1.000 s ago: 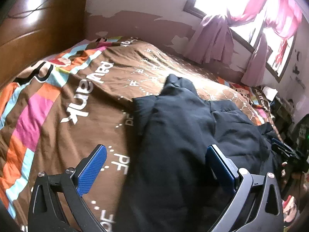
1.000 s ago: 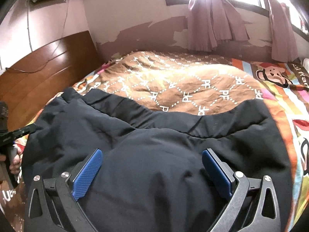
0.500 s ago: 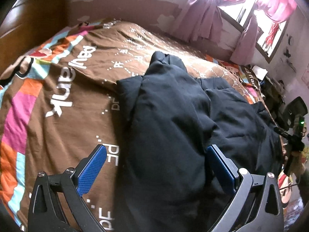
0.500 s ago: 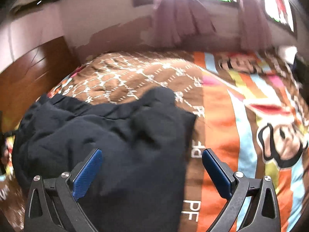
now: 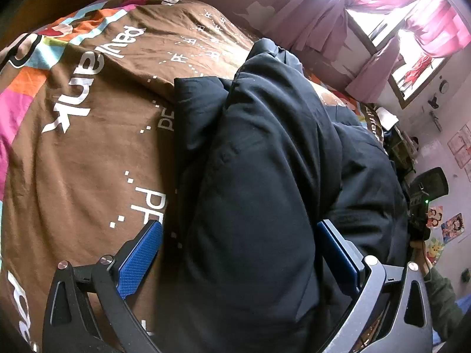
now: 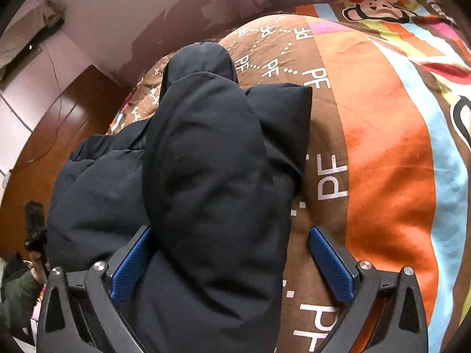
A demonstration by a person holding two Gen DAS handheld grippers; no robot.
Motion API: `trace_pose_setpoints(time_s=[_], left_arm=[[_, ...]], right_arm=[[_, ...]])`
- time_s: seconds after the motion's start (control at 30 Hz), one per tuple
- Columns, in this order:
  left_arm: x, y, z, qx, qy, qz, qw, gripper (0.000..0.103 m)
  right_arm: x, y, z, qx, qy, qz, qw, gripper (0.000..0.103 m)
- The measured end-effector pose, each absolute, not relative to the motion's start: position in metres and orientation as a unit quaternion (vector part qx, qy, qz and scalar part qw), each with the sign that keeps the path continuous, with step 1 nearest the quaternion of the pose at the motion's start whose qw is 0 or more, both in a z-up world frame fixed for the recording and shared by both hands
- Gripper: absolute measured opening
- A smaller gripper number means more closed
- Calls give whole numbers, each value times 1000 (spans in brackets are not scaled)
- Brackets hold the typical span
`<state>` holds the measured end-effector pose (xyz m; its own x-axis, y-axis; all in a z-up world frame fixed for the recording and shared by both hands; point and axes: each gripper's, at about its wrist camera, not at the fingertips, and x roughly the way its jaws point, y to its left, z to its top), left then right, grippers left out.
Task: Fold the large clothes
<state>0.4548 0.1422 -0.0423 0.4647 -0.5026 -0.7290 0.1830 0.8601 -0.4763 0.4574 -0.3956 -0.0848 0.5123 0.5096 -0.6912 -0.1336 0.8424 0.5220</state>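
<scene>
On the bed, in the left wrist view, a dark padded jacket (image 5: 259, 158) was laid across the brown printed quilt (image 5: 88, 153). The left gripper (image 5: 240, 248) was held with its jaws spread wide, and a bulky fold of the jacket was seen between its blue pads (image 5: 138, 260); nothing was clamped. Pink curtains (image 5: 323, 23) were lit by the window behind. In the right wrist view, the right gripper (image 6: 229, 260) was likewise spread open, the jacket (image 6: 206, 176) bulging between its fingers (image 6: 329, 264). The wooden headboard (image 6: 67, 135) was visible at the left.
</scene>
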Motion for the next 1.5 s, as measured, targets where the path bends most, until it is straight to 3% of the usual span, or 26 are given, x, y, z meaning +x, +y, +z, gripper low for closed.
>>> trace_pose_setpoints(time_s=[0.37, 0.47, 0.63, 0.83, 1.0, 1.23, 1.4, 1.5], left_arm=[[469, 132, -41, -175, 483, -221, 829, 100], [468, 125, -39, -166, 483, -218, 832, 100], [466, 122, -39, -157, 480, -214, 836, 96], [463, 119, -39, -152, 477, -215, 838, 88], [460, 120, -38, -155, 475, -220, 838, 75], [453, 129, -32, -178, 465, -227, 837, 52], [440, 119, -14, -167, 448, -213, 852, 26], [430, 114, 5, -160, 430, -207, 864, 17]], right_arm=[[459, -392, -82, 240, 442, 257, 825, 103], [459, -385, -80, 225, 446, 255, 828, 98], [448, -389, -83, 238, 445, 246, 828, 80], [447, -387, -84, 237, 449, 241, 827, 80], [447, -389, -85, 244, 449, 238, 826, 79], [435, -361, -67, 186, 422, 221, 859, 44], [424, -336, -49, 122, 403, 204, 884, 26], [415, -323, -34, 97, 389, 197, 895, 20]])
